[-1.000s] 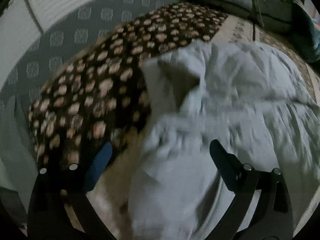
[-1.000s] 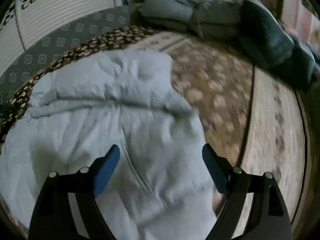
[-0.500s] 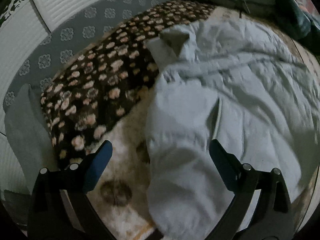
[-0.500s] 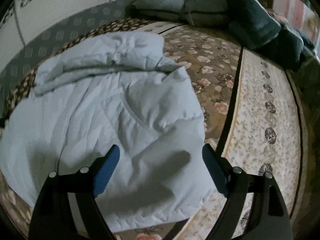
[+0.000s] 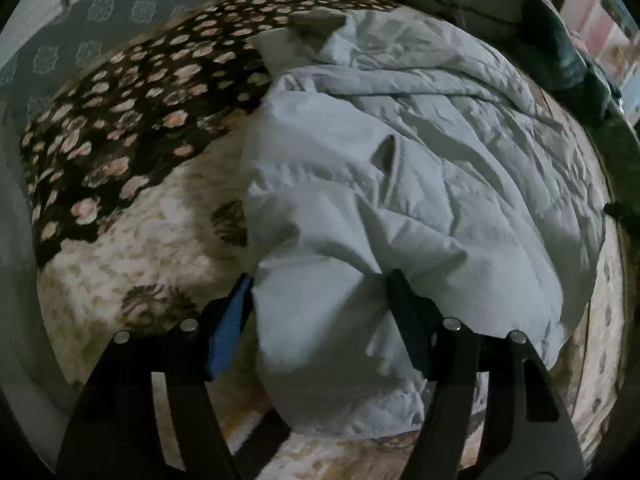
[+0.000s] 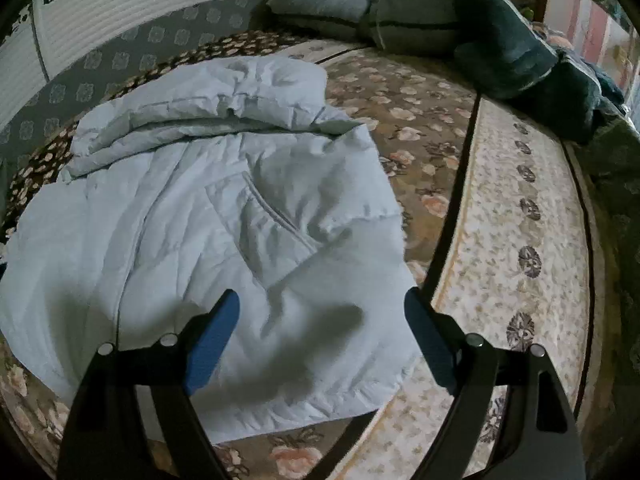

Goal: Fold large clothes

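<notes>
The jacket [image 6: 208, 220] lies spread on the carpet [image 6: 520, 216]. Its hood [image 6: 240, 92] is at 12 o'clock. Behind it, folded bedding [image 6: 360, 4] sits at 1 o'clock, with cushions [image 6: 508, 48] toward 2 o'clock against the carpet's far edge.

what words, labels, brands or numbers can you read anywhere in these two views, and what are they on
None can be read.
The pale blue jacket shows seams and a pocket, but no tag or logo.
The floral rug and the dark flowered blanket bear only patterns.
The pink and white things at the far right edge are too blurred to tell whether they carry any text.
</notes>
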`<state>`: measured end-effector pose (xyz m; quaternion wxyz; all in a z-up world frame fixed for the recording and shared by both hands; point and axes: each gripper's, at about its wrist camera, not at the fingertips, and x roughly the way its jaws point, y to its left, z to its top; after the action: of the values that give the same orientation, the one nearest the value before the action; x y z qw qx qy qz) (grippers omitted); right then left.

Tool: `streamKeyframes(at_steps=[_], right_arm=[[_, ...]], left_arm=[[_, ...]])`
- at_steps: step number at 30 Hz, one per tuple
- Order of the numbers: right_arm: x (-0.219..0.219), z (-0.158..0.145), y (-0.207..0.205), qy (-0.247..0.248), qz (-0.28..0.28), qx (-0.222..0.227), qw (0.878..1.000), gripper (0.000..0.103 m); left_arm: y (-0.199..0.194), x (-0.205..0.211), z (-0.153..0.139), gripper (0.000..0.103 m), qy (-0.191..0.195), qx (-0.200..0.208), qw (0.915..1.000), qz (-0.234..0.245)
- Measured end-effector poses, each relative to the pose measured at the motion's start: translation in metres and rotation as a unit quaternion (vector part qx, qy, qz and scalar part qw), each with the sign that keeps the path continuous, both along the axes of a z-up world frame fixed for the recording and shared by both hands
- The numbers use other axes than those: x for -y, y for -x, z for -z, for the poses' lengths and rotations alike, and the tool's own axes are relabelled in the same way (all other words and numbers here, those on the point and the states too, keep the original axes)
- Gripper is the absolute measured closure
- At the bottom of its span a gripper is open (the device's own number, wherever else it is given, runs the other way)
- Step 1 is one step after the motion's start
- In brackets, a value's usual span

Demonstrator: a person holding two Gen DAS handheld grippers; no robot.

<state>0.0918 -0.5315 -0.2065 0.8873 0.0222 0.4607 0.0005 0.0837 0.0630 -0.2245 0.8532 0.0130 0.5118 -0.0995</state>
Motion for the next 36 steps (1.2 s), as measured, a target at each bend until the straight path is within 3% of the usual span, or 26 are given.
streamKeyframes(at_steps=[10,13,17,21,26,28,30,32,34,36], right_arm=[[0.040,0.016,-0.003,-0.020,0.002,-0.016,1.000,0.019],[0.051,0.033,-0.009,-0.061,-0.008,-0.045,0.997,0.019],[0.048,0.050,-0.009,-0.064,-0.049,-0.053,0.995,0.018],[0.050,0.057,-0.018,-0.076,-0.041,-0.055,0.995,0.012],[0.043,0.064,-0.031,-0.072,-0.043,-0.059,0.995,0.012],[0.043,0.065,-0.032,-0.078,-0.042,-0.063,0.994,0.019],[0.039,0.061,-0.028,-0.080,-0.050,-0.056,0.994,0.051],[0.034,0.051,-0.021,-0.085,-0.063,-0.045,0.993,0.073],[0.029,0.044,-0.015,-0.070,-0.072,-0.040,0.994,0.080],[0.025,0.039,-0.013,-0.055,-0.077,-0.038,0.995,0.083]], left_arm=[[0.000,0.005,0.002,0.036,0.001,-0.008,1.0000,0.004],[-0.001,0.008,0.004,0.036,-0.009,-0.007,0.9998,0.014],[-0.004,0.012,0.004,0.036,-0.012,-0.018,0.9994,0.028],[-0.005,0.016,0.003,0.036,-0.025,-0.026,0.9985,0.042],[-0.008,0.024,0.002,0.034,-0.034,-0.031,0.9981,0.042],[-0.008,0.029,0.003,0.037,-0.047,-0.028,0.9977,0.041],[-0.007,0.037,0.003,0.046,-0.065,-0.021,0.9965,0.049],[-0.003,0.045,-0.002,0.062,-0.084,-0.011,0.9944,0.064],[-0.001,0.046,-0.008,0.077,-0.095,-0.005,0.9928,0.073],[-0.004,0.042,-0.013,0.080,-0.089,-0.010,0.9935,0.070]])
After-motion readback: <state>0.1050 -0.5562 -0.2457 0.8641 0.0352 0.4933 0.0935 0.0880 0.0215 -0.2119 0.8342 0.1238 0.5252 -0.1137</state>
